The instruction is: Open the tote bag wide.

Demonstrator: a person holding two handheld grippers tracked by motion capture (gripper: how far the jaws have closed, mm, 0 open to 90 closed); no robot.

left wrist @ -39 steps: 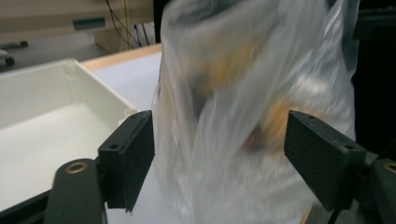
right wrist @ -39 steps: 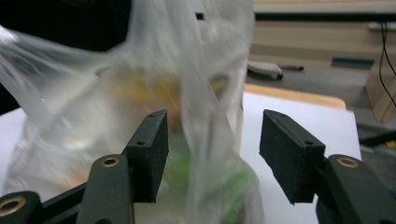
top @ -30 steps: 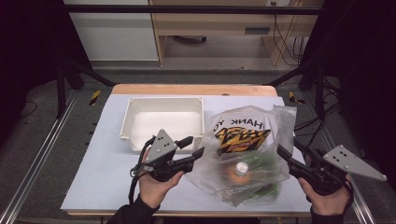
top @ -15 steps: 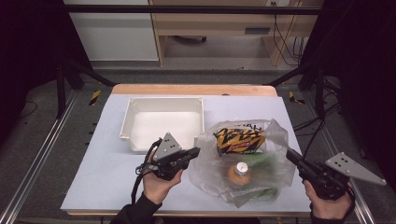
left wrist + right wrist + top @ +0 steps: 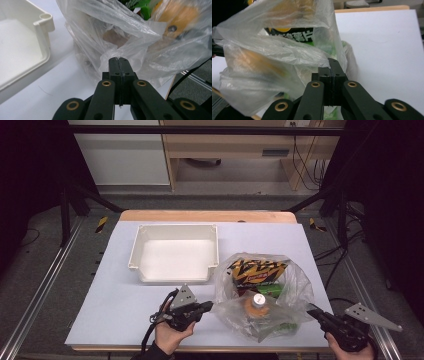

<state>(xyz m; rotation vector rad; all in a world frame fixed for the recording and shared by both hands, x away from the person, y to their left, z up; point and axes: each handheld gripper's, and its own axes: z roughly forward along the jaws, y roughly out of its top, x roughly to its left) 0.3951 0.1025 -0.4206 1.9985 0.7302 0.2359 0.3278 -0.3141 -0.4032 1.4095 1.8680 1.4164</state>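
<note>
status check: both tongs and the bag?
Left tongs shut on plastic bag edge. Right tongs shut on its other side. Bag on table, bottle and snack pack inside. White tray beside it, apart.

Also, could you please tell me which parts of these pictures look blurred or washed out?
High view: evenly lit, dark at both sides. Left gripper view: the orange bottle inside the clear plastic bag is smeared, the white plastic tray washed out. Right gripper view: the bag's upper contents are blurred.
</note>
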